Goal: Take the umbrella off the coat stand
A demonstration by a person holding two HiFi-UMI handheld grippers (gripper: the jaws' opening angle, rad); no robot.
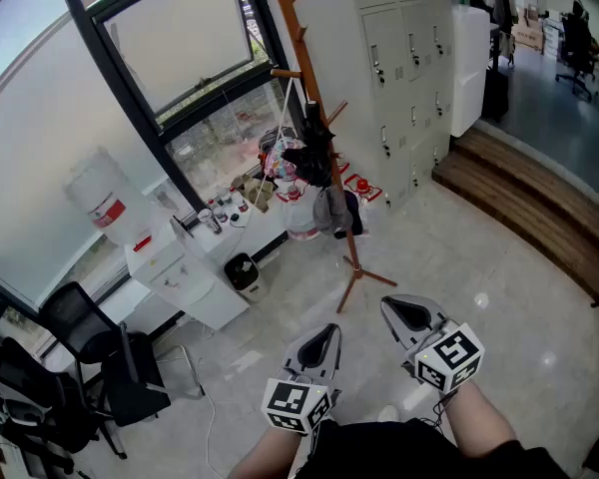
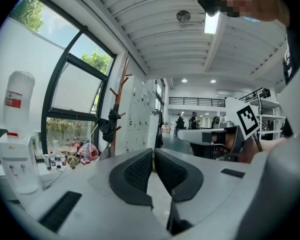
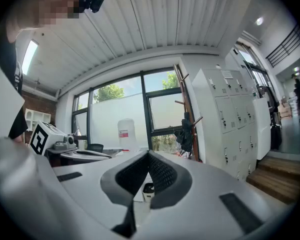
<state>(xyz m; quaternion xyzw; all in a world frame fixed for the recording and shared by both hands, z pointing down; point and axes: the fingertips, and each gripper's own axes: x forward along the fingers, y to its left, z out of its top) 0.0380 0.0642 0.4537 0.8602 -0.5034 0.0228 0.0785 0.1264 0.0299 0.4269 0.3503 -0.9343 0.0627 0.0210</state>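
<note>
A wooden coat stand (image 1: 317, 118) rises by the window, a few steps ahead. On it hangs a folded black umbrella (image 1: 315, 146); it also shows in the left gripper view (image 2: 110, 124) and the right gripper view (image 3: 185, 132). A bag and some cloth hang lower on the stand (image 1: 328, 211). My left gripper (image 1: 322, 338) is held low near my body, jaws shut with nothing between them. My right gripper (image 1: 407, 314) is beside it, jaws also together and empty. Both are well short of the stand.
A water dispenser (image 1: 130, 233) and a small black bin (image 1: 243, 272) stand left of the stand under the window. White lockers (image 1: 404, 58) line the wall to its right. A wooden step (image 1: 539, 218) runs along the right. Black office chairs (image 1: 90, 362) sit at the near left.
</note>
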